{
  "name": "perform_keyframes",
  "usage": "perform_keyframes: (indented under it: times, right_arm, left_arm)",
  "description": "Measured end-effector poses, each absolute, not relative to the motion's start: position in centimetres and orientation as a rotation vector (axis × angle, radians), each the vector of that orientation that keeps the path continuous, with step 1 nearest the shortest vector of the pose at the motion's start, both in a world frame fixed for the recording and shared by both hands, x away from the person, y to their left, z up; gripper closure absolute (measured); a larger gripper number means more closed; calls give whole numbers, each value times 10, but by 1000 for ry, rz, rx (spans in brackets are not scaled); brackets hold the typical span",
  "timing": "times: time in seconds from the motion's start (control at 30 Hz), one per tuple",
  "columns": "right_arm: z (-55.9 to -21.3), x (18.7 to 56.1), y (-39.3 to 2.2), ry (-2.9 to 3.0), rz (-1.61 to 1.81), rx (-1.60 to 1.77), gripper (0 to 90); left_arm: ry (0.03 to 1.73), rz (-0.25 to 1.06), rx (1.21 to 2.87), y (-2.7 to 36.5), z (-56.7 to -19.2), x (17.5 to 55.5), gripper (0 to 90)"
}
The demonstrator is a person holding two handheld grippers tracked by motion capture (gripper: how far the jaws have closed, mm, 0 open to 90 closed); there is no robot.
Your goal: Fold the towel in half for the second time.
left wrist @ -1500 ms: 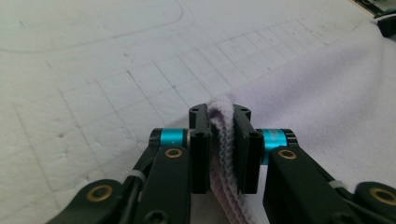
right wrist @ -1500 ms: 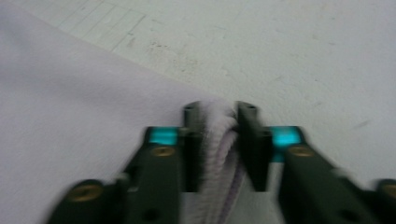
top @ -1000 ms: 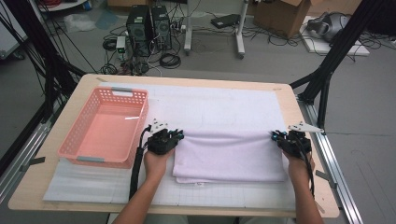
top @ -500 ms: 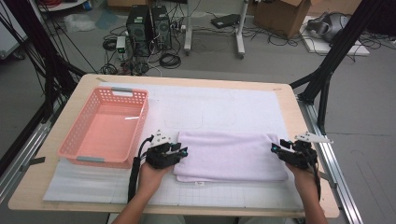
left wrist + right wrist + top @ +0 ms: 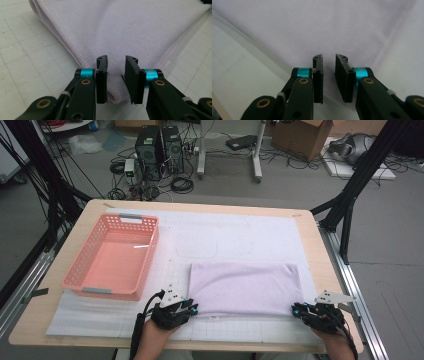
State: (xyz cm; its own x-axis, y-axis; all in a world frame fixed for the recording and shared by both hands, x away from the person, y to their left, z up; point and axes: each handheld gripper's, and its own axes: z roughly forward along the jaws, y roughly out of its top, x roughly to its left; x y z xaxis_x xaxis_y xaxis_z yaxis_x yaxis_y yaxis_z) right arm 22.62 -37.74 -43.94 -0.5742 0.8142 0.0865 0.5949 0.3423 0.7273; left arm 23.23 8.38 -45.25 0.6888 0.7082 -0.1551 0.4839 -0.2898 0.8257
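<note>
From the high view, the folded pale lilac cloth (image 5: 244, 289) lies flat on the white gridded mat (image 5: 250, 237), right of the empty pink plastic basket (image 5: 114, 257); folding looks partly done. The left gripper (image 5: 192, 308) and right gripper (image 5: 296, 310) sit at its near corners, whose jaws have just been closing. In the left gripper view, the jaws stand apart around the cloth corner, not pinching. In the right gripper view, the jaws stand apart over the cloth; free mat lies beyond.

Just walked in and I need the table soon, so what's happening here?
A person is folding a pale lilac towel on a white mat, with a two-jaw gripper in each hand. The left gripper is at the towel's near left corner and the right gripper at its near right corner. Both sets of jaws have just been closing, with a small gap left, and towel cloth lies between them. A pink basket sits empty to the left.
</note>
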Motion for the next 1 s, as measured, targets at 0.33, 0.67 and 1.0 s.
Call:
perform_keyframes:
  times: [0.33, 0.67, 1.0]
  right_arm:
    - [-432, 219, -386, 2236, 1141, 1266, 636]
    - [-427, 221, -384, 2115, 1192, 1258, 382]
    - [-424, 225, -378, 2056, 1189, 1263, 223]
  left_arm:
    - [935, 300, 1864, 91, -449, 232, 550]
    - [964, 353, 1694, 104, -442, 239, 296]
    - [974, 411, 1643, 115, -438, 238, 225]
